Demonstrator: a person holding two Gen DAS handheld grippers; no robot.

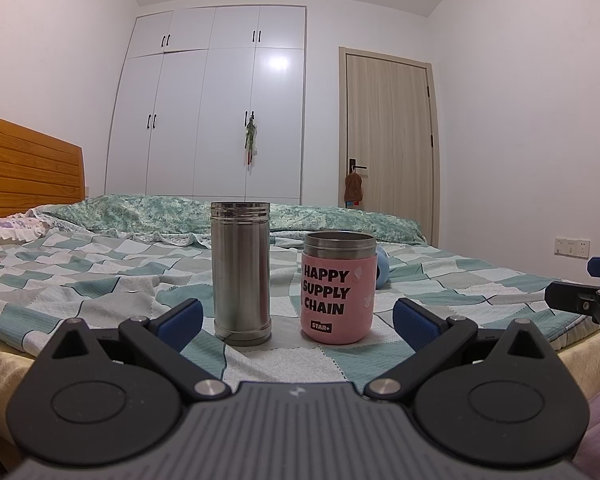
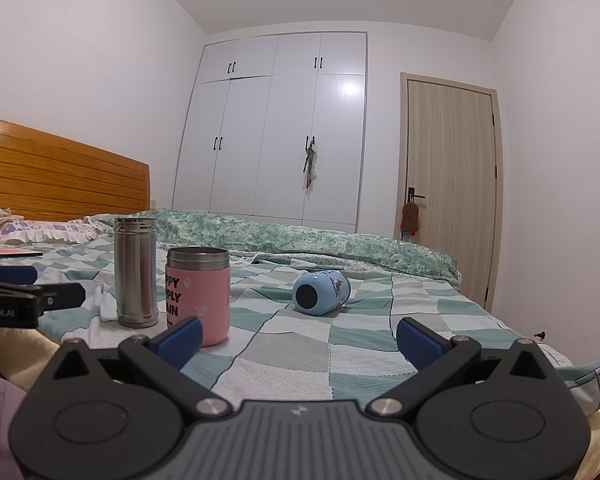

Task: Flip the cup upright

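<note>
A small blue cup [image 2: 321,293] lies on its side on the checked bedspread, its round base toward me in the right wrist view. In the left wrist view only its edge [image 1: 382,267] shows behind the pink cup. A tall steel cup [image 1: 241,274] and a pink cup [image 1: 337,288] lettered "HAPPY SUPPLY CHAIN" stand upright side by side; both also show in the right wrist view, steel [image 2: 136,273] and pink [image 2: 199,295]. My left gripper [image 1: 298,320] is open and empty, just short of the two upright cups. My right gripper [image 2: 299,335] is open and empty, short of the blue cup.
The bed [image 2: 360,332] has a wooden headboard [image 2: 60,172] at left and a rolled green quilt [image 2: 300,236] along the far side. A white wardrobe [image 2: 276,128] and a wooden door [image 2: 450,184] stand behind. The bed's near edge lies under both grippers.
</note>
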